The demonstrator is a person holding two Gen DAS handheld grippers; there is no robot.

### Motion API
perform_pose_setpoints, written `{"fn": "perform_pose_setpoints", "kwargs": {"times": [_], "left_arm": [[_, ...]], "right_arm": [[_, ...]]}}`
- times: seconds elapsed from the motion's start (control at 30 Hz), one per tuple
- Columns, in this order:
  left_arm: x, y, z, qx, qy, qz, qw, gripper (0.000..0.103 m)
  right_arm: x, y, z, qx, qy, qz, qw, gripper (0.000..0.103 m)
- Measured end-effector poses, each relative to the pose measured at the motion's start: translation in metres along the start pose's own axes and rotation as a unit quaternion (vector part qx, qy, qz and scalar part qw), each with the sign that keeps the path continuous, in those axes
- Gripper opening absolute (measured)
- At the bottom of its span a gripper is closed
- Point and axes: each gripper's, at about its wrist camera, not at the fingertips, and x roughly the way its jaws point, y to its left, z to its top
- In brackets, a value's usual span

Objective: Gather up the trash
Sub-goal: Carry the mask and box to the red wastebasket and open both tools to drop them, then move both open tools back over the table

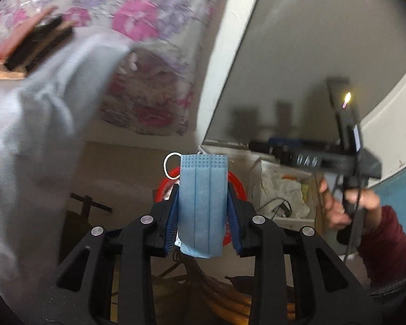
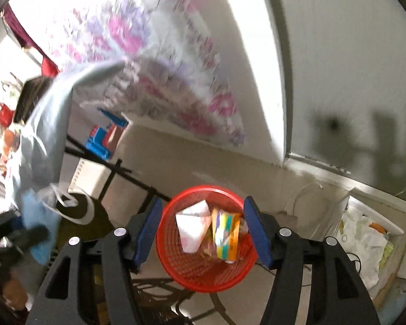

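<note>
My left gripper [image 1: 202, 193] is shut on a folded blue face mask [image 1: 201, 205] with white ear loops and holds it in the air. Behind the mask a red mesh basket [image 1: 236, 182] shows only at its rim. In the right wrist view the red basket [image 2: 230, 276] stands on the floor below my right gripper [image 2: 203, 214], which is open and empty above it. A white paper cup [image 2: 190, 224] and a colourful wrapper [image 2: 226, 235] lie in the basket. The left gripper with the mask [image 2: 38, 233] shows at the left edge. The right gripper [image 1: 270, 149] shows at the right of the left wrist view.
A grey cloth [image 1: 40, 135] hangs at the left. A floral plastic sheet [image 2: 162, 67] hangs on the wall. A box of white crumpled bags [image 2: 365, 243] stands at the right by a grey panel [image 2: 352, 81]. A dark metal frame [image 2: 116, 168] crosses the floor.
</note>
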Motion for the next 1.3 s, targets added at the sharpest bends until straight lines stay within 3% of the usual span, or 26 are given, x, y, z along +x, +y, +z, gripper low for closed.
{"fn": "perform_pose_setpoints", "kwargs": {"times": [0.33, 0.47, 0.5, 0.9, 1.3], "left_arm": [[0.052, -0.018, -0.002, 0.028, 0.055, -0.02, 0.9979, 0.038], [0.051, -0.017, -0.004, 0.027, 0.049, -0.012, 0.9984, 0.075], [0.046, -0.016, -0.004, 0.026, 0.041, -0.012, 0.9988, 0.08], [-0.009, 0.013, 0.003, -0.02, -0.024, 0.029, 0.9991, 0.084], [-0.082, 0.037, -0.01, -0.05, -0.106, 0.069, 0.9907, 0.085]], "right_arm": [[-0.013, -0.014, 0.007, 0.01, -0.024, 0.002, 1.0, 0.062], [-0.015, -0.011, 0.006, 0.008, -0.027, 0.007, 1.0, 0.062], [-0.015, -0.01, 0.007, 0.007, -0.028, 0.008, 1.0, 0.062], [-0.03, 0.023, 0.01, -0.029, -0.041, 0.025, 0.998, 0.062], [-0.065, 0.086, 0.016, -0.09, -0.072, 0.05, 0.992, 0.062]]}}
